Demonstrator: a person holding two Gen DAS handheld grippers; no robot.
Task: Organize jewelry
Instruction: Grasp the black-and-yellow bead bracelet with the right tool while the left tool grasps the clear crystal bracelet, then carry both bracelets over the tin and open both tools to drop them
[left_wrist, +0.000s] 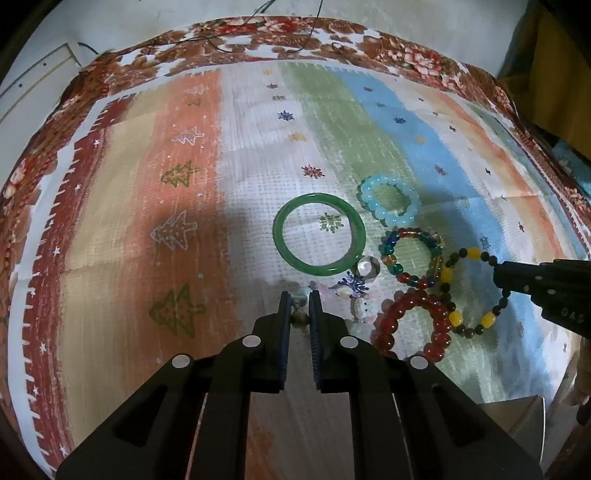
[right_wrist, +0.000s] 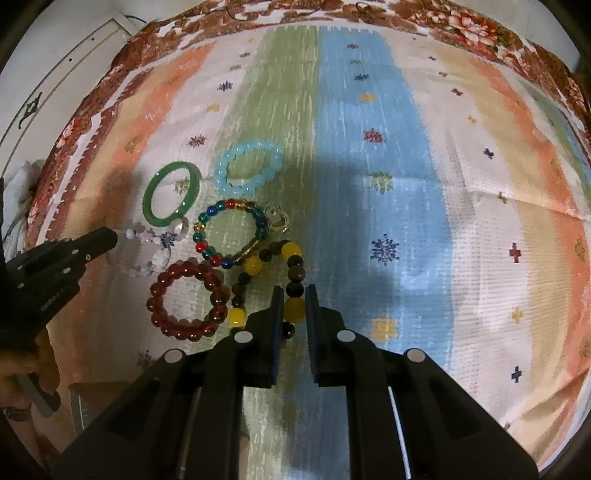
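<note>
Your right gripper (right_wrist: 294, 306) is pinched on a yellow bead of the yellow-and-brown bracelet (right_wrist: 291, 264); your left gripper (left_wrist: 299, 304) has narrow fingers over the pale clear-bead bracelet (right_wrist: 147, 254), and whether it grips a bead I cannot tell. Lifting the yellow strand may drag the multicolour bracelet (right_wrist: 229, 232), which touches it, or the red bracelet (right_wrist: 188, 299) just beside. A round bead could also roll out of the pads. Count: 5 beaded bracelets including the light-blue bracelet (right_wrist: 249, 170), 1 green bangle (right_wrist: 170, 195), all clustered on the striped cloth (right_wrist: 369, 147).
</note>
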